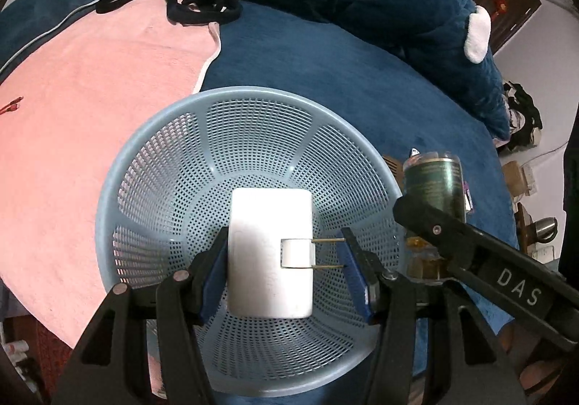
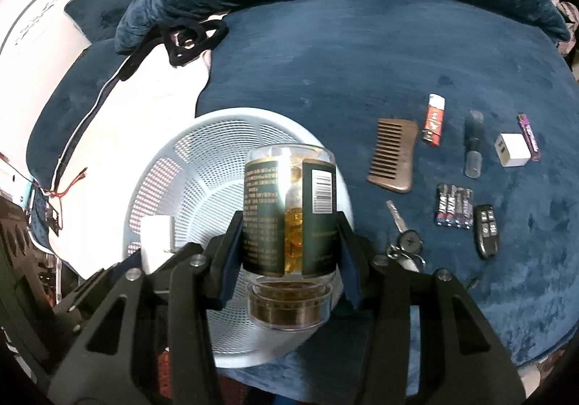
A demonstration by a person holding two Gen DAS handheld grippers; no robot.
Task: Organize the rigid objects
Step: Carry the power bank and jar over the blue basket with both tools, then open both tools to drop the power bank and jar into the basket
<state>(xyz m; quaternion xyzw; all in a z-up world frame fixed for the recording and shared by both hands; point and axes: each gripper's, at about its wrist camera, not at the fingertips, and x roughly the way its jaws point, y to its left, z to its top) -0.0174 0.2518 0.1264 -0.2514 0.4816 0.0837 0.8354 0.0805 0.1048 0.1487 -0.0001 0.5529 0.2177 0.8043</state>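
A light-blue mesh basket (image 1: 108,188) sits on the dark blue bedspread. My left gripper (image 1: 284,249) hangs over its middle, shut on a white plug-in charger (image 1: 267,224). One pad presses the charger's body and the other meets the tips of its two folded-out prongs. My right gripper (image 2: 289,227) is shut on a clear bottle (image 2: 289,202) with a dark green label and amber capsules, cap toward the camera, above the basket rim (image 2: 231,115). In the left wrist view, the bottle (image 1: 434,180) and right gripper (image 1: 434,227) are at the basket's right edge.
Loose on the bedspread right of the basket lie a brown comb (image 2: 392,155), red lighter (image 2: 433,119), small dark vial (image 2: 474,144), white cube plug (image 2: 512,150), purple lighter (image 2: 529,137), batteries (image 2: 455,206), key fob (image 2: 486,229) and keys (image 2: 405,238). A pink towel (image 1: 90,115) lies left.
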